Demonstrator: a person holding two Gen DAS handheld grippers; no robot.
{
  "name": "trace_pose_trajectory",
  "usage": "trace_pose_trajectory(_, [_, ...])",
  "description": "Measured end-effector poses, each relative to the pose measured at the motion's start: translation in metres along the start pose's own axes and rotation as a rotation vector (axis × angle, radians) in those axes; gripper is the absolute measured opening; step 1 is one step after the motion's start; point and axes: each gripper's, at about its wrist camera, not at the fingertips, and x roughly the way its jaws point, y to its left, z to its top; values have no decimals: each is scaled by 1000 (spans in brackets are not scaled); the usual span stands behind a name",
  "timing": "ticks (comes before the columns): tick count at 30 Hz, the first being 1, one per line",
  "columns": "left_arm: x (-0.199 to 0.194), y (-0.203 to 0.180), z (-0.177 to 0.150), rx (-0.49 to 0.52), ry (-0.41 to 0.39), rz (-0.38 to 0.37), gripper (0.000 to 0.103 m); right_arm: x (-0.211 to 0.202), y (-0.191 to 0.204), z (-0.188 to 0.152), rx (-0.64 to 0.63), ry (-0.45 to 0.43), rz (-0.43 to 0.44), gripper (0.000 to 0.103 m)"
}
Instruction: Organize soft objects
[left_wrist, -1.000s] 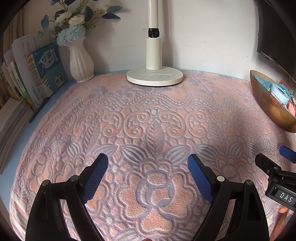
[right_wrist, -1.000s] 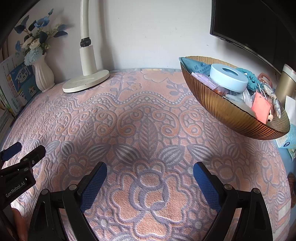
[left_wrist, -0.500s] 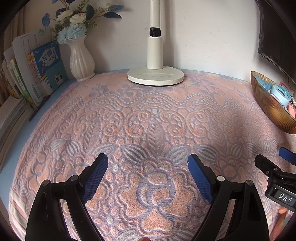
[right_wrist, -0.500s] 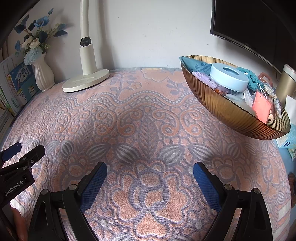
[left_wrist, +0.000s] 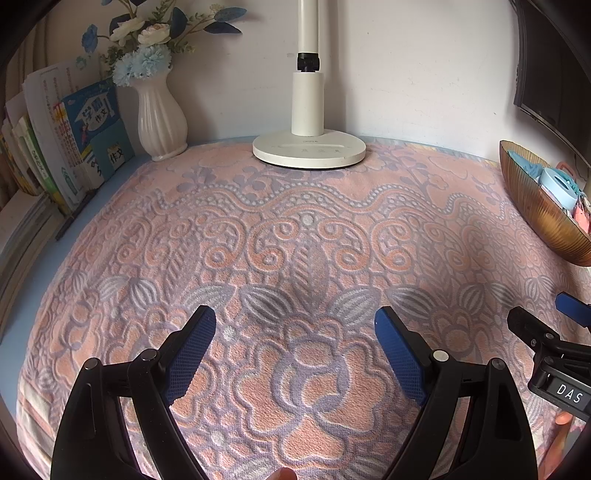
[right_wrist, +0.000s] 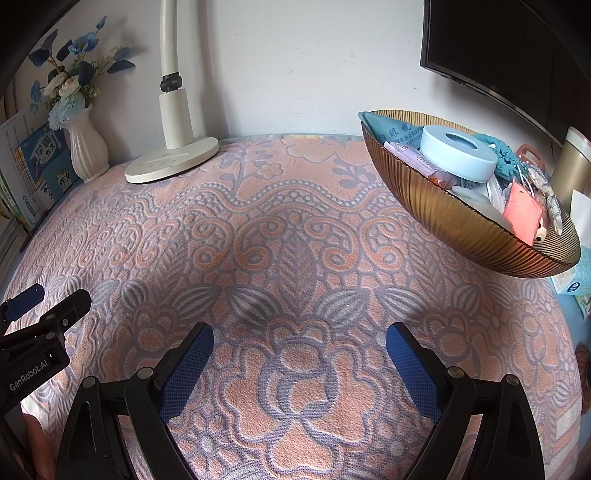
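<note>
A pink and lilac patterned towel (left_wrist: 295, 240) (right_wrist: 295, 236) lies spread flat over the table. My left gripper (left_wrist: 294, 317) hovers open above its flower motif, nothing between the blue pads. My right gripper (right_wrist: 300, 332) is open too, over the same towel and empty. Each gripper shows at the edge of the other's view: the right gripper (left_wrist: 543, 314) and the left gripper (right_wrist: 55, 299). A ribbed gold bowl (right_wrist: 461, 229) (left_wrist: 535, 206) at the right holds a teal cloth (right_wrist: 391, 129), a teal scrunchie (right_wrist: 498, 155), a blue tape roll (right_wrist: 458, 157) and a pink pouch (right_wrist: 524, 214).
A white lamp base (left_wrist: 308, 149) stands at the back centre, with a white vase (left_wrist: 160, 118) of flowers and upright books (left_wrist: 85, 140) at the back left. A dark monitor (right_wrist: 517, 55), a gold tumbler (right_wrist: 572, 166) and a tissue pack (right_wrist: 576, 280) stand at the right.
</note>
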Motion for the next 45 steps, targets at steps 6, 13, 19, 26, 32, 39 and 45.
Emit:
trace_pose_trajectory(6, [0, -1, 0, 4, -4, -2, 87, 1, 0, 0, 1, 2, 0, 94])
trace_pose_trajectory(13, [0, -1, 0, 7, -3, -3, 87, -1, 0, -2, 5, 3, 1, 94])
trace_pose_trajectory(19, [0, -1, 0, 7, -2, 0, 87, -2, 1, -2, 9, 3, 1, 94])
trace_pose_trajectory(26, [-1, 0, -1, 11, -2, 2, 87, -2, 1, -2, 9, 3, 0, 94])
trace_pose_trajectory(32, [-1, 1, 0, 17, -6, 0, 93, -1, 0, -1, 9, 4, 1, 94])
trace_pose_trajectory(39, [-1, 1, -1, 15, -6, 1, 93, -1, 1, -2, 9, 4, 1, 94])
trace_pose_trajectory(45, [-1, 1, 0, 11, -4, 5, 93, -1, 0, -2, 10, 4, 1, 94])
